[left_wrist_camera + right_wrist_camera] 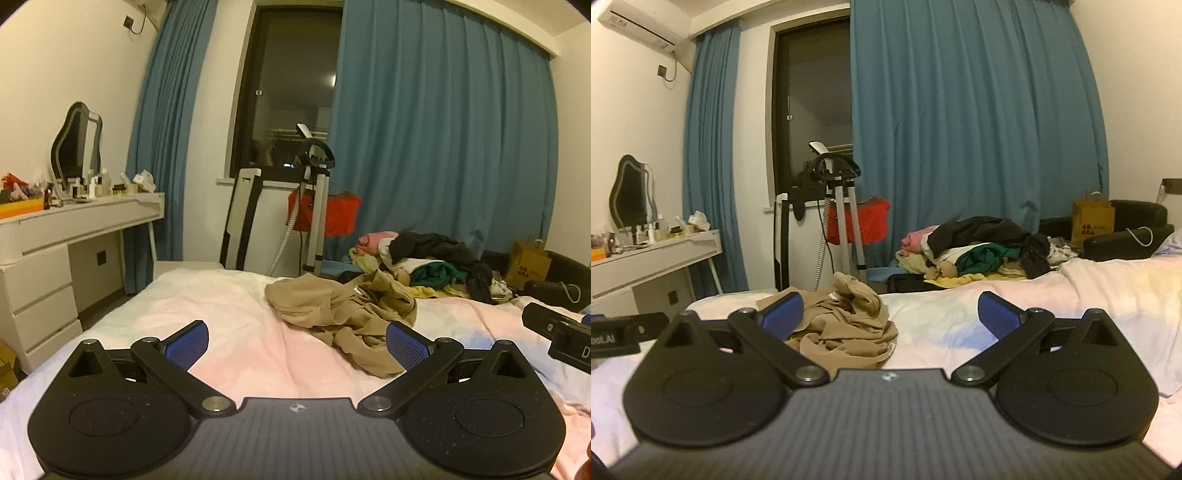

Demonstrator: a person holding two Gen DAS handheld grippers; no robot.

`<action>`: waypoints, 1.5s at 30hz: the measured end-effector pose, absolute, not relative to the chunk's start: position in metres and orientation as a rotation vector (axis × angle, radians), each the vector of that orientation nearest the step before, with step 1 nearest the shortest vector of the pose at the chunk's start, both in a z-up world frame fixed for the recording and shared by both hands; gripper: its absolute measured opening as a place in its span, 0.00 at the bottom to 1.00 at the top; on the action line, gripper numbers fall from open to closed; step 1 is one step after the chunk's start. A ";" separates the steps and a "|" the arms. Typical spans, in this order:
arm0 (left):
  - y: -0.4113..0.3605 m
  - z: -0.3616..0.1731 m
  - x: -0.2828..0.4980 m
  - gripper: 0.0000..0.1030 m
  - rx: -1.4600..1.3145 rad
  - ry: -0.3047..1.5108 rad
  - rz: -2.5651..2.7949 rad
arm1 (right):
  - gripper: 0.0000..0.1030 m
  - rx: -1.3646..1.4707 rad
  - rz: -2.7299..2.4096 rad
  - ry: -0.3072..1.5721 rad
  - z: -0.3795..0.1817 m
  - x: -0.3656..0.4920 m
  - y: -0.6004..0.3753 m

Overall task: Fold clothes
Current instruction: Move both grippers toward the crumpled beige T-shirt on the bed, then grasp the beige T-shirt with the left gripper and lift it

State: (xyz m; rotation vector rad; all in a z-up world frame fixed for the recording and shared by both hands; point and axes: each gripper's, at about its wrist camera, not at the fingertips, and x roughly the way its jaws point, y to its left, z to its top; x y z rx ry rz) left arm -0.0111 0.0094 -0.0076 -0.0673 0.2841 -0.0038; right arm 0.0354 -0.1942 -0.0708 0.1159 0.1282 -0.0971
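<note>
Both black two-finger grippers, left [297, 341] and right [891, 314], hover wide apart and empty over the pale pink bedsheet [236, 332]. Just ahead lies a crumpled tan garment [343, 310]; it looks soft, light and floppy, best pinched at a hem.

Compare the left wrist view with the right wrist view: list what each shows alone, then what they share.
Left wrist only: the white drawer unit under the desk, and the right gripper's body at the frame edge.
Right wrist only: the air conditioner and a pillow edge.
Both: the crumpled tan garment on the bed, the clothes pile, blue curtains; both jaws open.
</note>
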 end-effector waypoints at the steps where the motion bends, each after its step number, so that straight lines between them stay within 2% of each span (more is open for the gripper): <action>1: 0.008 -0.008 -0.011 1.00 -0.058 0.284 0.002 | 1.00 0.118 -0.093 0.127 -0.071 0.035 -0.195; 6: -0.003 -0.010 -0.014 1.00 -0.001 0.310 -0.010 | 1.00 0.164 -0.078 0.123 -0.067 0.033 -0.201; 11: -0.017 -0.013 0.007 1.00 0.031 0.428 -0.018 | 1.00 0.181 -0.084 0.133 -0.063 0.027 -0.210; 21: -0.031 -0.018 0.129 1.00 -0.016 0.645 -0.031 | 1.00 0.359 -0.117 0.229 -0.076 0.034 -0.257; 29: -0.045 -0.065 0.248 0.94 -0.068 0.634 0.008 | 1.00 0.474 -0.130 0.324 -0.111 0.072 -0.278; 33: -0.038 -0.087 0.297 0.81 -0.116 0.614 0.061 | 1.00 0.478 -0.116 0.335 -0.130 0.096 -0.278; 35: -0.032 -0.096 0.314 0.67 -0.100 0.611 0.082 | 1.00 0.476 -0.122 0.338 -0.138 0.109 -0.277; 36: -0.028 -0.099 0.321 0.51 -0.095 0.613 0.086 | 1.00 0.476 -0.123 0.337 -0.142 0.114 -0.276; 38: -0.024 -0.099 0.322 0.35 -0.081 0.603 0.027 | 1.00 0.469 -0.121 0.334 -0.148 0.124 -0.276; 39: -0.022 -0.098 0.323 0.17 -0.075 0.598 -0.003 | 1.00 0.464 -0.119 0.331 -0.152 0.129 -0.275; 40: -0.024 -0.095 0.318 0.06 -0.048 0.582 -0.023 | 1.00 0.459 -0.118 0.323 -0.154 0.132 -0.275; 45: -0.031 -0.067 0.271 0.03 0.037 0.454 -0.108 | 1.00 0.482 -0.104 0.292 -0.164 0.144 -0.275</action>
